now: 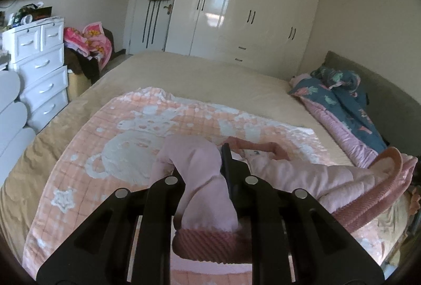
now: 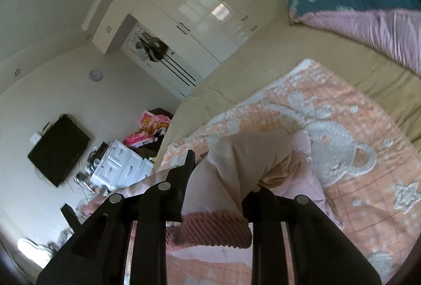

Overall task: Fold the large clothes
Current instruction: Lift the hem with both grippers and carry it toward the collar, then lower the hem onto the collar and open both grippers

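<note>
On a beige-covered bed spread with a peach checked bear-print blanket, before glossy white wardrobes, we clamp our left gripper and right gripper tight on a pale pink padded garment. Fabric hides our fingertips; the right view is tilted and blurred.

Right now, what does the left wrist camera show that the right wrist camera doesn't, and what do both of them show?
Only the left wrist view shows the left claw shut on the pink garment, its ribbed hem trailing off to the right, and the grey headboard.

Only the right wrist view shows the right claw shut on the same garment, plus the whole wall-mounted TV.

Both show the peach bear blanket on the beige bed, the teal quilt, the white wardrobe and the white drawers.
</note>
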The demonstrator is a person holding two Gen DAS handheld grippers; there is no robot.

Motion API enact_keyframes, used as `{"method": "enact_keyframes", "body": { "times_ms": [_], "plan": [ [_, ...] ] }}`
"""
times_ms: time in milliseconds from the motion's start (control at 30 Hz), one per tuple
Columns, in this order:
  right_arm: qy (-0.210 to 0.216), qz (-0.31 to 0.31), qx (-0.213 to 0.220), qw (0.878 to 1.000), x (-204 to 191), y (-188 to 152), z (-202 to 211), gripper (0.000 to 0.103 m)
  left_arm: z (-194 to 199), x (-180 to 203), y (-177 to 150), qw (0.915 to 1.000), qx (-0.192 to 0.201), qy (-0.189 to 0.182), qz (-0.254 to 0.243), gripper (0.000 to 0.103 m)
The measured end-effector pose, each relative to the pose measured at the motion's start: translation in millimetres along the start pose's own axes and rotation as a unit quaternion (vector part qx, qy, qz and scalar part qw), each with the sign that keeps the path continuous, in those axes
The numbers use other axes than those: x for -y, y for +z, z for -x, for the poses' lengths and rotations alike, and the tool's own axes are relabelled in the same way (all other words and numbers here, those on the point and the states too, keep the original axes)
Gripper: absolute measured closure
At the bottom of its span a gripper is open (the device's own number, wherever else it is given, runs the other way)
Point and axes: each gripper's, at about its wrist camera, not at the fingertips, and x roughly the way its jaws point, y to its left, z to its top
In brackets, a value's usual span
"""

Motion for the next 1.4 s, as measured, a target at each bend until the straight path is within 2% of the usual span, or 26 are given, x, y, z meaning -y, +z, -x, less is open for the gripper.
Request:
{"method": "enact_keyframes", "body": {
  "times_ms": [200, 267, 400, 533, 600, 633, 700, 733, 800, 833, 867, 933, 967, 1000, 1100, 1167, 1233, 1400],
  "plan": [
    [0.031, -0.068, -0.018, 0.997, 33.4, 4.9, -26.7, 0.072, -36.0, 0.5, 2.3, 0.9997, -0.023, 0.009, -0.008, 0.094],
    [0.057, -0.087, -0.013, 0.995, 39.4, 5.1, -28.8, 0.059, -50.1, -1.0, 3.1, 0.9994, -0.031, 0.011, -0.005, 0.094],
    [0.080, -0.077, 0.008, 0.994, 41.0, 5.7, -31.5, 0.046, -75.1, -3.3, 5.1, 0.9988, -0.047, 0.015, 0.000, 0.094],
    [0.102, -0.088, 0.049, 0.990, 53.5, 4.5, -31.8, 0.019, -100.4, -7.9, 4.3, 0.9976, -0.065, 0.021, 0.008, 0.093],
    [0.112, -0.106, 0.062, 0.986, 64.8, 5.0, -32.3, 0.016, -113.9, -11.4, 2.8, 0.9968, -0.075, 0.026, 0.013, 0.091],
    [0.100, -0.107, 0.059, 0.988, 68.3, 5.2, -34.5, 0.015, -119.7, -13.3, 2.0, 0.9963, -0.080, 0.026, 0.017, 0.090],
    [0.049, -0.082, 0.042, 0.995, 69.9, 4.4, -41.3, 0.015, -129.8, -15.1, 1.1, 0.9953, -0.090, 0.023, 0.026, 0.088],
    [0.021, -0.063, 0.034, 0.997, 67.9, 3.3, -44.6, 0.015, -135.2, -16.3, 0.6, 0.9944, -0.098, 0.019, 0.035, 0.082],
    [-0.048, -0.016, 0.021, 0.998, 64.3, 0.0, -51.7, 0.015, -140.9, -20.3, 0.3, 0.9924, -0.106, 0.000, 0.061, 0.065],
    [-0.064, -0.003, 0.017, 0.998, 64.4, -1.7, -54.5, 0.015, -141.5, -22.8, 1.1, 0.9910, -0.108, -0.018, 0.077, 0.048],
    [-0.083, 0.009, 0.010, 0.996, 65.5, -3.1, -58.3, 0.015, -140.4, -23.8, 2.1, 0.9901, -0.108, -0.029, 0.085, 0.035],
    [-0.113, 0.028, -0.007, 0.993, 68.4, -6.7, -66.6, 0.014, -129.4, -23.1, 8.0, 0.9916, -0.091, -0.034, 0.086, 0.022],
    [-0.124, 0.041, -0.020, 0.991, 69.4, -9.1, -72.9, 0.014, -123.6, -22.0, 10.8, 0.9932, -0.081, -0.027, 0.080, 0.011],
    [-0.133, 0.052, -0.029, 0.989, 70.2, -12.7, -78.2, 0.014, -112.4, -21.2, 14.6, 0.9956, -0.063, -0.012, 0.068, 0.009],
    [-0.153, 0.086, -0.050, 0.983, 71.9, -24.3, -92.9, 0.014, -89.6, -29.0, 13.7, 0.9985, -0.037, 0.001, 0.042, 0.009],
    [-0.168, 0.109, -0.056, 0.978, 70.3, -31.8, -99.1, 0.014, -84.5, -41.6, 1.4, 0.9983, -0.040, 0.040, 0.017, 0.009],
    [-0.175, 0.129, -0.062, 0.974, 72.2, -38.0, -105.8, 0.014, -91.0, -57.4, -15.5, 0.9958, -0.063, 0.066, 0.014, 0.009],
    [-0.201, 0.163, -0.063, 0.964, 75.2, -47.9, -120.0, 0.014, -113.6, -84.1, -68.2, 0.9906, -0.125, 0.026, 0.048, 0.009]
  ]
}}
